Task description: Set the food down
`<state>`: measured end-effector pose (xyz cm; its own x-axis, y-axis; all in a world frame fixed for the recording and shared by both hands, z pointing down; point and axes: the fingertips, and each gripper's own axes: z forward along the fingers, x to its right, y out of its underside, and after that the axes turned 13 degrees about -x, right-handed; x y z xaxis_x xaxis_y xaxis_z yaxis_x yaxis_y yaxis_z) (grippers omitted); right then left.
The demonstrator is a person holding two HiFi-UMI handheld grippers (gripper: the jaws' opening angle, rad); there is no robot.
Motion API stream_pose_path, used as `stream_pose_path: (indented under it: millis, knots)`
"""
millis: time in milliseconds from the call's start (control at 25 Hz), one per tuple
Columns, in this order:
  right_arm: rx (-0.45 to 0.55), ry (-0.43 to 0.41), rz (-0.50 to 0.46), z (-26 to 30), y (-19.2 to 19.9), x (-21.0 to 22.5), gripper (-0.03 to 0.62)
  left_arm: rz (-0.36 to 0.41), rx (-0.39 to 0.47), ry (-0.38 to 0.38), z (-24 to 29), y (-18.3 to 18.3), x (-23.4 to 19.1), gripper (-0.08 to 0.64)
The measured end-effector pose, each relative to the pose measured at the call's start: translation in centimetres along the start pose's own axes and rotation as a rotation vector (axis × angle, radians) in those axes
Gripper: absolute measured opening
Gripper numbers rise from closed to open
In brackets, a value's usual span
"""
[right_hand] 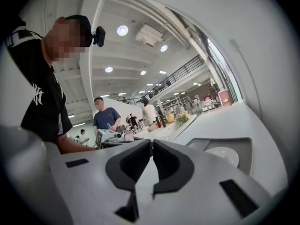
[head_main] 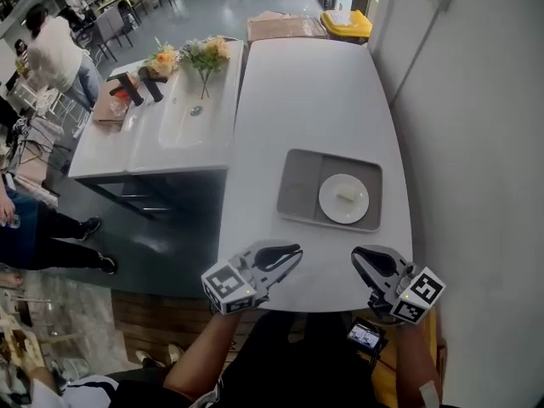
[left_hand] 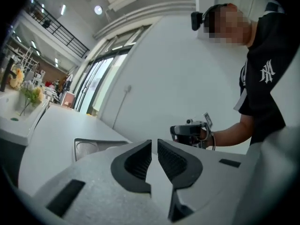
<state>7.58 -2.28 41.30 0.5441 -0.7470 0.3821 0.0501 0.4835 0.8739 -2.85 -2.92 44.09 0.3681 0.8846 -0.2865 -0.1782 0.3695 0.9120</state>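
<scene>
A white plate (head_main: 343,198) rests on the right half of a grey tray (head_main: 297,187) in the middle of the white table (head_main: 297,92). A small pale piece of food (head_main: 346,195) lies on the plate. My left gripper (head_main: 296,251) hovers at the table's front edge, below and left of the tray, its jaws together with nothing between them (left_hand: 154,146). My right gripper (head_main: 358,257) hangs at the front right, just below the tray, also shut and empty (right_hand: 152,146). The plate (right_hand: 225,154) shows beyond the right jaws.
A second counter with a sink and a vase of flowers (head_main: 204,53) adjoins the table on the left. A yellow bin (head_main: 347,24) and cardboard stand past the far end. The wall runs close along the right. People stand at the far left.
</scene>
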Motion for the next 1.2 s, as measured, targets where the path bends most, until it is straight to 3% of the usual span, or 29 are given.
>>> stream_pose_path:
  millis: [80, 160, 280, 440, 840, 1200]
  knots:
    - [0.033, -0.009, 0.051, 0.0, 1.6, -2.1, 0.015, -0.005, 0.031, 0.022, -1.6, 0.8, 2.1, 0.038]
    - [-0.002, -0.028, 0.068, 0.1, 3.7, -3.8, 0.015, -0.038, 0.027, 0.042, -2.3, 2.2, 3.8, 0.038]
    - [-0.068, -0.028, 0.027, 0.3, 6.3, -5.5, 0.015, -0.05, -0.006, 0.061, -2.8, 4.3, 6.1, 0.038]
    - [-0.039, -0.034, 0.0, -0.2, 6.6, -6.5, 0.008, -0.059, -0.055, 0.026, -3.0, 7.2, 7.7, 0.038]
    - [0.019, -0.077, -0.071, -2.7, 7.6, -8.6, 0.003, 0.005, -0.064, -0.039, -3.7, 5.4, 11.8, 0.038]
    - [0.035, 0.006, -0.038, -4.1, 8.5, -8.7, 0.003, 0.057, -0.041, 0.048, -3.2, 4.7, 13.0, 0.038]
